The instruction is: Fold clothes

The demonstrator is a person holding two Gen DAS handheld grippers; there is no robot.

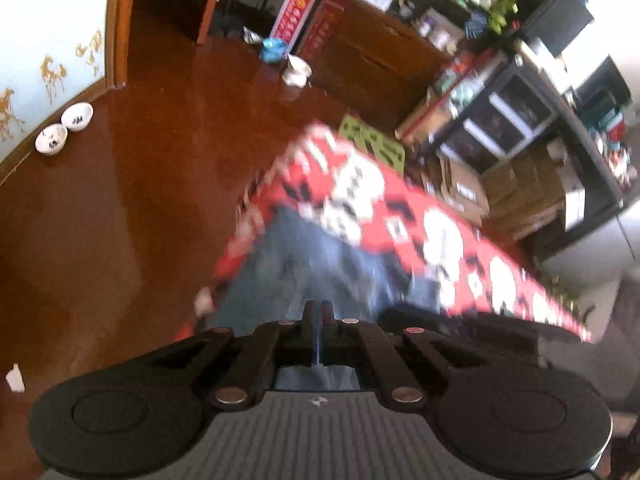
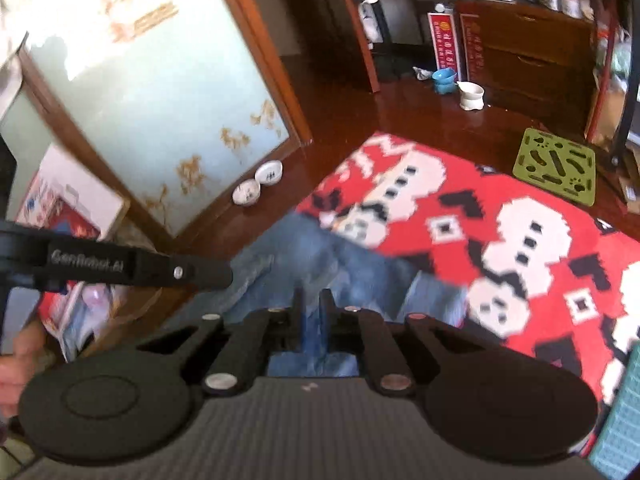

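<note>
Left gripper [image 1: 318, 310] clamped on a thin edge of blue denim, seen between its nearly touching fingers; right gripper [image 2: 310, 300] likewise pinched on a thicker fold of the same cloth. Left gripper visible also in the right wrist view as a black bar entering from the left, just above the cloth.

Red patterned blanket [image 2: 500, 240]: largest surface, spread over the dark wooden floor [image 1: 140, 200], printed with white blocky figures and black marks; serves as the folding ground.

Jeans [image 2: 320, 256]: blue denim garment, faded and mottled, lying partly on the near-left part of the blanket and rising toward both grippers, so lifted at the held edge. Rumpled, with soft ridges; outline blurred in the left wrist view, so legs and waistband not to be told apart with certainty.

Handling, as judged: limp but fairly heavy for cloth, with enough body to hang straight and to hold a crease once laid flat. Not slippery, not fragile. Likely to sag in the middle if held at two points only. Best grasped at seams, hems or the waistband, where the doubled fabric gives the fingers more to bite on, and kept taut between the two grippers while carried over.

Smaller items, well apart from the work: green mat [image 2: 556, 166] beyond the blanket; two white bowls [image 2: 258, 182] on the floor by the wall.
</note>
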